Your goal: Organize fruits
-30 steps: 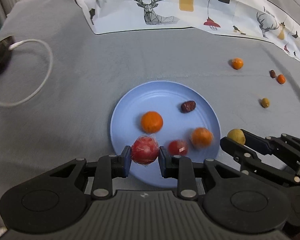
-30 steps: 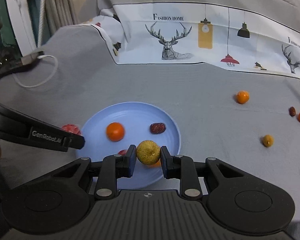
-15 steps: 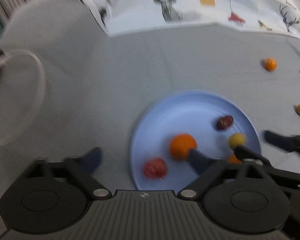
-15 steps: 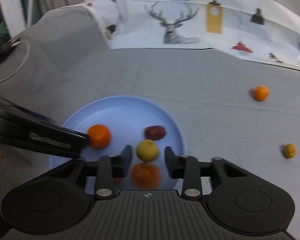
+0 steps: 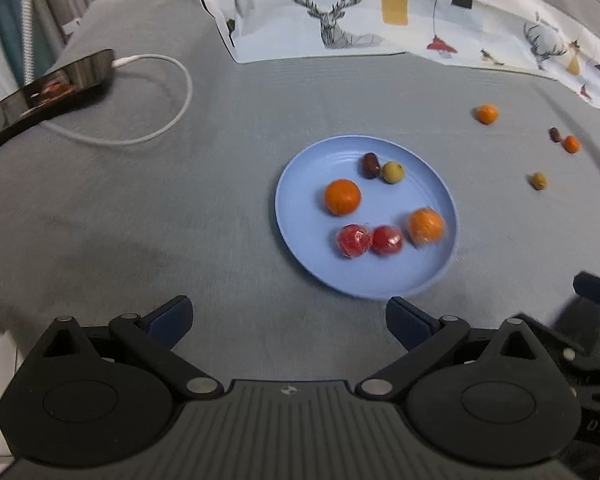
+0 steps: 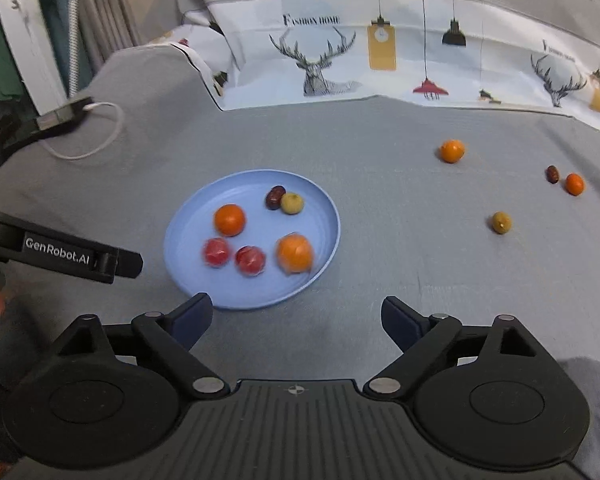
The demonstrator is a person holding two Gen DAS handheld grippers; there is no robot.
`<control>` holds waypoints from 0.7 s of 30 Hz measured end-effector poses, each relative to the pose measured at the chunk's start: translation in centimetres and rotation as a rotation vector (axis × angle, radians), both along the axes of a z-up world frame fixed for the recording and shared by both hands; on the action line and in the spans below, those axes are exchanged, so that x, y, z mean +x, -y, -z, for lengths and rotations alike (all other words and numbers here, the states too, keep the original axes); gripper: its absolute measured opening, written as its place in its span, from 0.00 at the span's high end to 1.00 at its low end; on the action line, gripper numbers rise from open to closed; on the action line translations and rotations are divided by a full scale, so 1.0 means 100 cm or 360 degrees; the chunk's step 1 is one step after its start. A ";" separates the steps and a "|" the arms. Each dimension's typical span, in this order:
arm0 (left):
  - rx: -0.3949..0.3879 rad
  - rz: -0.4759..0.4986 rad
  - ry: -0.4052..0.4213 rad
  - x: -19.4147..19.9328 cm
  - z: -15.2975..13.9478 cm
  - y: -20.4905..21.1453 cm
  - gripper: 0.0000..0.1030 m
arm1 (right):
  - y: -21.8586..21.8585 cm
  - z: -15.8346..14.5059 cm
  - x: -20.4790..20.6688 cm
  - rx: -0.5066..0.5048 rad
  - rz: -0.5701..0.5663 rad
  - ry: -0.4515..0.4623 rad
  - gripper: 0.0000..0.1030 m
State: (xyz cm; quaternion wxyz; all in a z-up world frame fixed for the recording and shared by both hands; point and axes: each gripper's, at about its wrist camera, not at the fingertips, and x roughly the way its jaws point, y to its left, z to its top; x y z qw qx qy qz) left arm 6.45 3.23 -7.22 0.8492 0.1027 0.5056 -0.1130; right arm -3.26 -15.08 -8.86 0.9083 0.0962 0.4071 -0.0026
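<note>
A blue plate (image 5: 300, 184) (image 6: 188, 220) sits on the grey cloth. It holds two oranges (image 5: 342, 197) (image 6: 295, 253), two wrapped red fruits (image 5: 353, 240) (image 6: 250, 260), a dark date (image 5: 370, 165) and a yellow-green fruit (image 5: 393, 171) (image 6: 291, 203). My left gripper (image 5: 288, 316) is open and empty, just in front of the plate. My right gripper (image 6: 296, 318) is open and empty, at the plate's near right edge. Loose on the cloth to the right lie an orange (image 6: 452, 150), a date (image 6: 552, 174), a small orange (image 6: 575, 183) and an olive-yellow fruit (image 6: 501, 222).
A phone (image 5: 48, 88) with a white charging cable (image 5: 168, 120) lies at the far left. A printed deer-pattern cloth (image 6: 380, 52) covers the back. The left gripper's body (image 6: 60, 254) shows at the left of the right wrist view.
My left gripper let go of the wrapped red fruit and my right gripper let go of the yellow-green fruit; both now lie on the plate. Both grippers opened wide and drew back.
</note>
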 end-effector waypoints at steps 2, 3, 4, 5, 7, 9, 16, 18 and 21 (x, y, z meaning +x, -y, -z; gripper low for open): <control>0.0008 -0.0006 0.0016 -0.012 -0.004 -0.001 0.00 | -0.003 -0.009 -0.010 -0.0014 -0.0005 0.0053 0.10; 0.0006 -0.0006 0.0018 -0.018 -0.006 -0.003 0.00 | -0.004 -0.015 -0.015 -0.0024 0.0000 0.0082 0.10; -0.0002 -0.0009 0.0020 -0.024 -0.010 -0.004 0.00 | -0.005 -0.018 -0.020 -0.0029 0.0002 0.0104 0.10; -0.0016 -0.0014 0.0029 -0.029 -0.013 -0.006 0.00 | -0.006 -0.022 -0.026 -0.0033 0.0003 0.0121 0.10; -0.0038 -0.0014 0.0070 -0.041 -0.022 -0.008 0.00 | -0.009 -0.029 -0.037 -0.0048 0.0008 0.0155 0.09; -0.0045 -0.0009 0.0108 -0.049 -0.029 -0.008 0.00 | -0.010 -0.035 -0.046 -0.0058 0.0003 0.0189 0.08; -0.0090 0.0001 0.0191 -0.073 -0.048 -0.009 0.00 | -0.014 -0.053 -0.073 -0.0093 -0.0002 0.0290 0.07; -0.0096 0.0004 0.0203 -0.079 -0.051 -0.010 0.00 | -0.014 -0.056 -0.077 -0.0095 -0.0005 0.0304 0.07; -0.0101 0.0003 0.0228 -0.086 -0.057 -0.012 0.00 | -0.017 -0.059 -0.083 -0.0098 -0.0012 0.0328 0.07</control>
